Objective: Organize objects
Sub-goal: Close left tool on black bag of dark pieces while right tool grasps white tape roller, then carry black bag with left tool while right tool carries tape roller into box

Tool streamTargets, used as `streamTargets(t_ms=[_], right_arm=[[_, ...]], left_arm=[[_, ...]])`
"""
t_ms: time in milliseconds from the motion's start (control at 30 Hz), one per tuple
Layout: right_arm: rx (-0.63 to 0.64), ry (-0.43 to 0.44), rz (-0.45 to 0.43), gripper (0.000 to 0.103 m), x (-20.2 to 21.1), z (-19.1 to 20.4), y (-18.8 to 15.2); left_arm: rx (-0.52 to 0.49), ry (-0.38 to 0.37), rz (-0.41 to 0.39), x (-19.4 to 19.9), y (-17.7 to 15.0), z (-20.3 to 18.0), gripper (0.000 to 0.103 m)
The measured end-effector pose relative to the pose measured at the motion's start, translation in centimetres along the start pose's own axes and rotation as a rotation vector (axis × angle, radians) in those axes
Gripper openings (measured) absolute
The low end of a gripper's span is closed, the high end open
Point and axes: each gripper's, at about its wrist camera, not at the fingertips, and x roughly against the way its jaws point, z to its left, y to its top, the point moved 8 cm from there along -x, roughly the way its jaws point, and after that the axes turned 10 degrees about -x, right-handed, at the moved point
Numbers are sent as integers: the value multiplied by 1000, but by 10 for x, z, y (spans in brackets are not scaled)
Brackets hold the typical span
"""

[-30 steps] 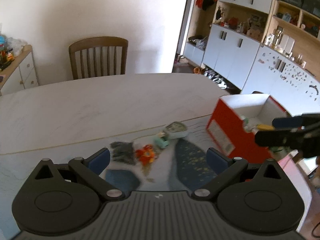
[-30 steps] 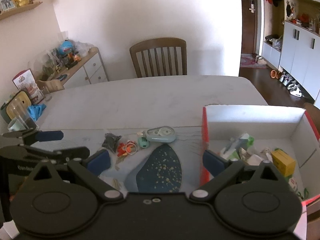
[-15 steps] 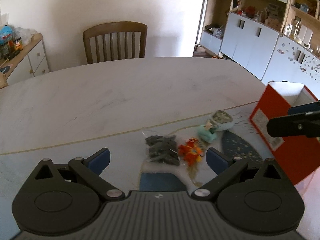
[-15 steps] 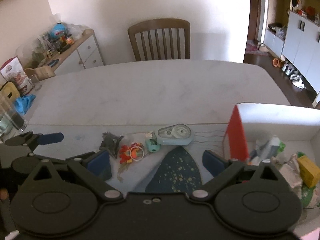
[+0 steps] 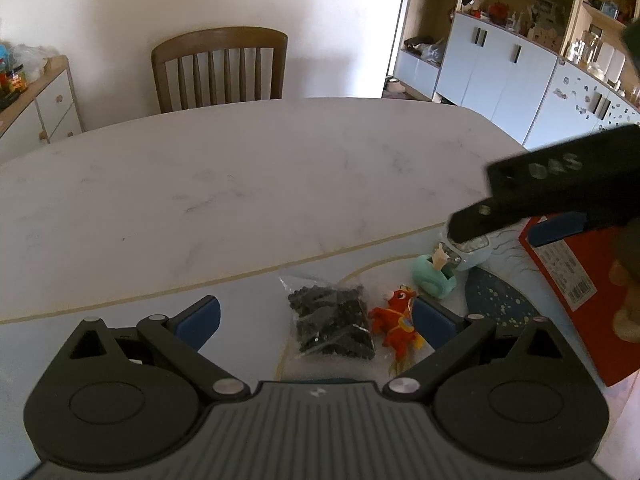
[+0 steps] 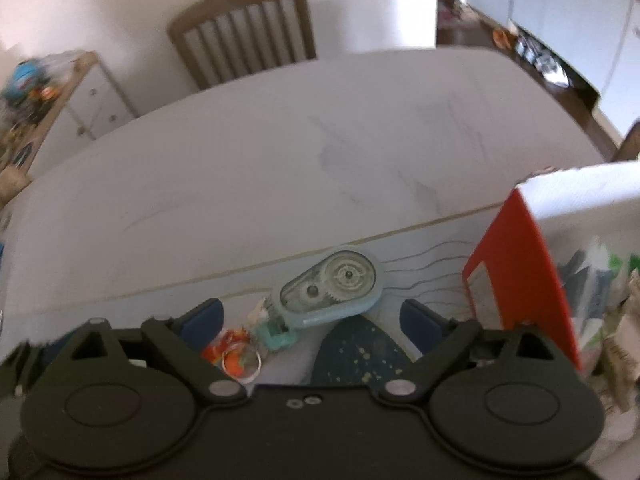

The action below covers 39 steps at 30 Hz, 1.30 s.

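My left gripper [image 5: 316, 318] is open and hangs low over a clear bag of black beads [image 5: 332, 326] and a red toy figure [image 5: 396, 322], both lying between its fingers. A mint tape dispenser [image 5: 434, 280] lies just beyond. My right gripper [image 6: 312, 316] points steeply down at a pale blue correction tape [image 6: 332, 284]. Its jaws are closing, wide on either side of the tape, and the pads do not touch it. In the left wrist view the right gripper's finger [image 5: 480, 220] covers part of that tape. The red box [image 6: 516, 272] stands to the right.
The red box holds several packets [image 6: 600, 280]. A light mat with a dark blue speckled patch [image 5: 500, 304] lies under the items. A wooden chair [image 5: 220, 68] stands at the far table edge, a sideboard [image 5: 40, 104] to the left and cabinets [image 5: 500, 68] to the right.
Both grippers came down toward the small items. The right one swung left from above the box to the correction tape and tilted down. Bag and toy now sit between the left fingers.
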Motion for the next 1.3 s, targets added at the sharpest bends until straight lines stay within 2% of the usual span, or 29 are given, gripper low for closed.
streamTargets(t_ms=[167,367,433,567,667,700,767,867,933,1100,1200,1300], right_arm=[[-84,-94,23,94,-19,-8,8],[-229,-131,58,91,-34,-21,14],[-246,-134,75,89,-37,-21,14],[-242,-159,96,84,-41,-21,10],[-243,-168,98,84,-41,-23,8],[-244,-167,98,83,-41,-22,8],[-240,-166,94,76,-39,-21,7],[-227,-167,96,68,-36,-16,4],[-227,-160,98,67,-34,-16,1],[-222,-142,102,65,-28,-20,-8],[-218,-124,104,56,-25,-20,-6],[-211,-107,106,54,-18,-23,-11]], left_arm=[[17,-11,6,-8,1,2,103],[55,-34,25,-20,-1,6,102],[66,-37,25,-22,-2,5,101],[68,-52,37,-28,-4,3,92],[71,-54,38,-30,-5,2,91],[72,-54,36,-30,-5,2,89],[74,-57,39,-31,-5,2,70],[78,-71,41,-31,-5,2,60],[74,-70,36,-30,-4,2,53],[73,-67,33,-28,-4,2,43],[73,-58,36,-25,-4,4,37],[76,-53,38,-21,-4,5,36]])
